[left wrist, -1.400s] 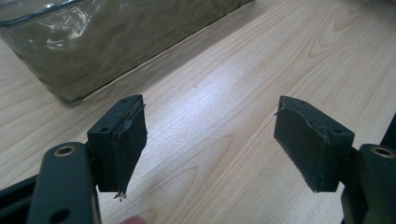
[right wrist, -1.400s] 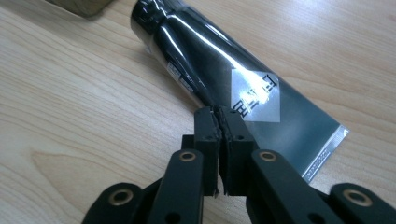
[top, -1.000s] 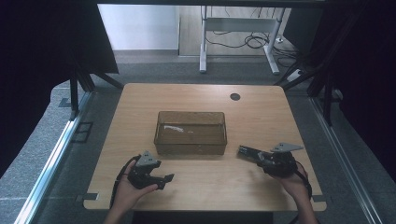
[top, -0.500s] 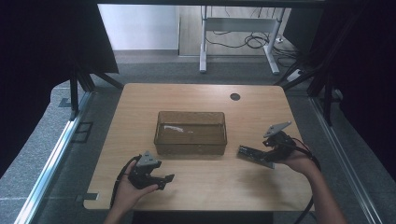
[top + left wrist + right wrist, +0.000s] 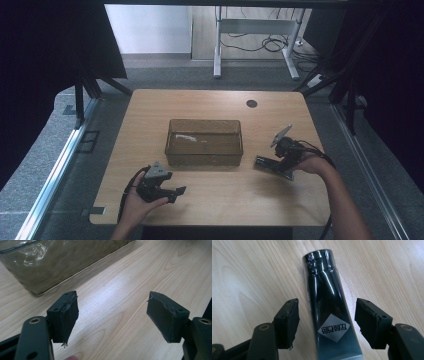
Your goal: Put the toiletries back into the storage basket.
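Observation:
A glossy black tube (image 5: 329,302) with a white diamond label lies flat on the wooden table, its cap pointing away from me. My right gripper (image 5: 328,322) is open, with one jaw on each side of the tube's lower half and not touching it. In the high view the tube (image 5: 266,163) lies right of the bin, with the right gripper (image 5: 278,161) tilted down over it. My left gripper (image 5: 179,192) rests open near the front left of the table. Between its jaws (image 5: 112,315) there is only bare wood.
A clear brownish plastic bin (image 5: 204,142) stands in the middle of the table; its corner (image 5: 50,262) shows just beyond the left jaws. A dark round grommet (image 5: 251,103) sits at the back right of the table (image 5: 150,115). Desk legs and cables lie on the floor beyond.
The right gripper has moved away from the front edge and leftward, tipping down over the black tube. The left gripper has stayed put.

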